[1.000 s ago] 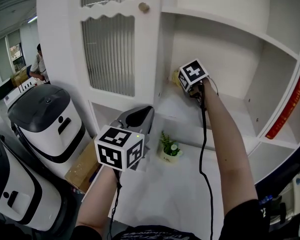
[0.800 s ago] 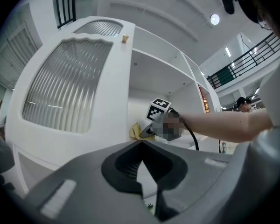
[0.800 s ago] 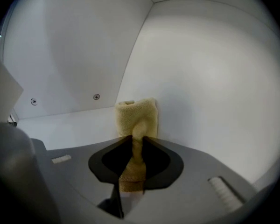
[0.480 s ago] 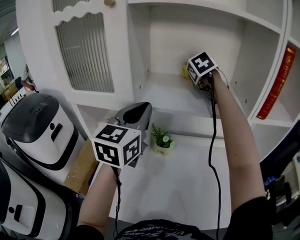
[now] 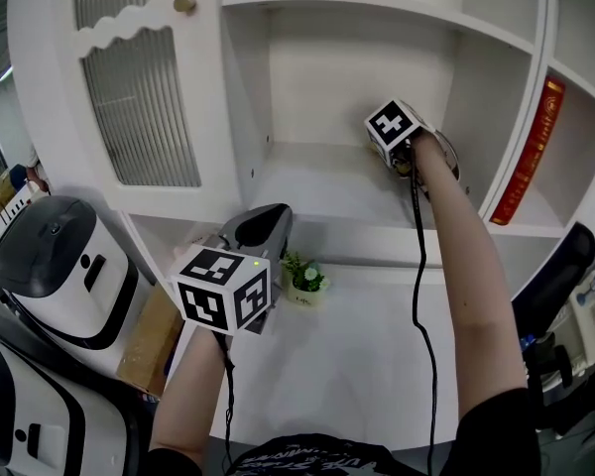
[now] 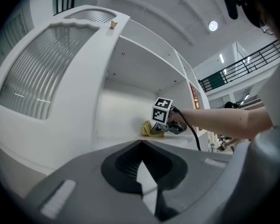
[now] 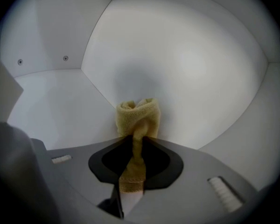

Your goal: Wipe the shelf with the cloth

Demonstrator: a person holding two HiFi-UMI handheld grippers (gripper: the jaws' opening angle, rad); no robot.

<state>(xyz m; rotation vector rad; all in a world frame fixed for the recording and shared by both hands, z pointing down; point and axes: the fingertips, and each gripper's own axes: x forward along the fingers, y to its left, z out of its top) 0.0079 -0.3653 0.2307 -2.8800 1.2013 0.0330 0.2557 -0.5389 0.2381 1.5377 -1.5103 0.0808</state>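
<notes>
Cloth point(image 7: 137, 119), a small yellow terry piece, is bunched and pinched between the jaws of the right gripper point(image 7: 132, 170), with a folded wad sticking out past the tips and a narrow tail running back through the claw. The head view places that gripper deep in the open compartment, toward the back right corner of the shelf point(image 5: 317, 191), and the left gripper view shows the yellow wad down on the board at its tips. It looks light, soft and floppy, with nothing to break and little chance of slipping, since the pile should catch on the pads. Being limp, though, it will probably fold under or drag along instead of lying flat, so only the protruding wad does the wiping. The present hold, across the gathered middle with a good lump left free in front, seems right; a grip nearer one corner would likely let the rest trail uselessly. Pressing down lightly should be enough, because the bare white board offers nothing to snag. The left gripper point(image 6: 145, 176) hangs in front of the shelf's front edge, over the lower counter, its jaws drawn together on nothing. A small potted plant point(image 5: 305, 278) stands on that counter just beside it, well clear of the cloth.
</notes>
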